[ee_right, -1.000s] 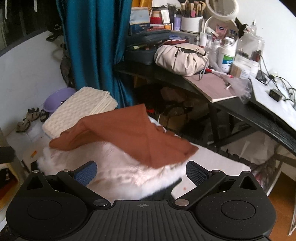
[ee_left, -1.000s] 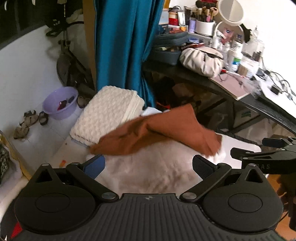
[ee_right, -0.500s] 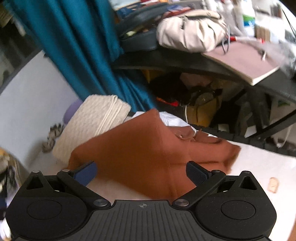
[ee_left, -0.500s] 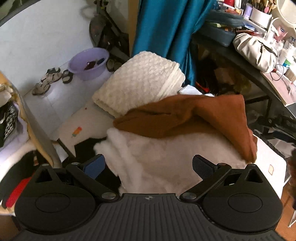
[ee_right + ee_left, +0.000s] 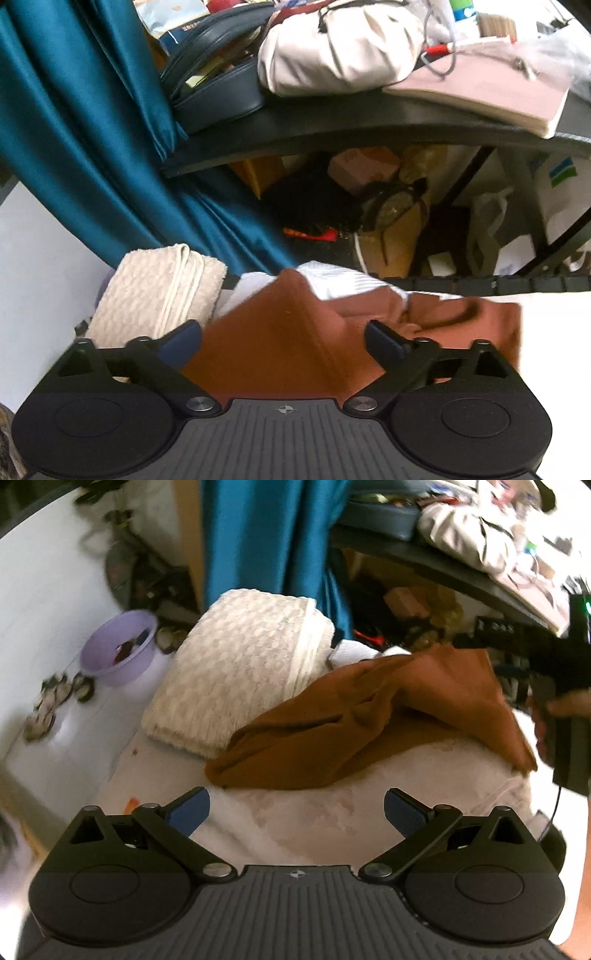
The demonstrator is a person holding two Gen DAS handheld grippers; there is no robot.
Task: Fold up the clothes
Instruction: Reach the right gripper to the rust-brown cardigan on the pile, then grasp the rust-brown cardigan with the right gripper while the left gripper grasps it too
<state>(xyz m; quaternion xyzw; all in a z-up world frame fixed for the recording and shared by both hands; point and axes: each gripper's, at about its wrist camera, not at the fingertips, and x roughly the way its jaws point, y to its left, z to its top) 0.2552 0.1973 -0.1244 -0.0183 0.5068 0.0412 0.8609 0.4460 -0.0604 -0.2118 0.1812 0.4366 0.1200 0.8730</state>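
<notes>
My left gripper (image 5: 297, 808) hovers low over white fluffy blanket (image 5: 332, 812), fingers (image 5: 402, 812) spread wide, grasping nothing. Rust-brown garment (image 5: 369, 716) lies crumpled across blanket, just beside folded cream knit blanket (image 5: 236, 672). My right gripper (image 5: 282, 341) pitched down close over garment (image 5: 266, 350), fingers (image 5: 384, 341) released, cloth beneath them. Person's hand (image 5: 561, 709) grips right tool's handle at garment's right edge.
</notes>
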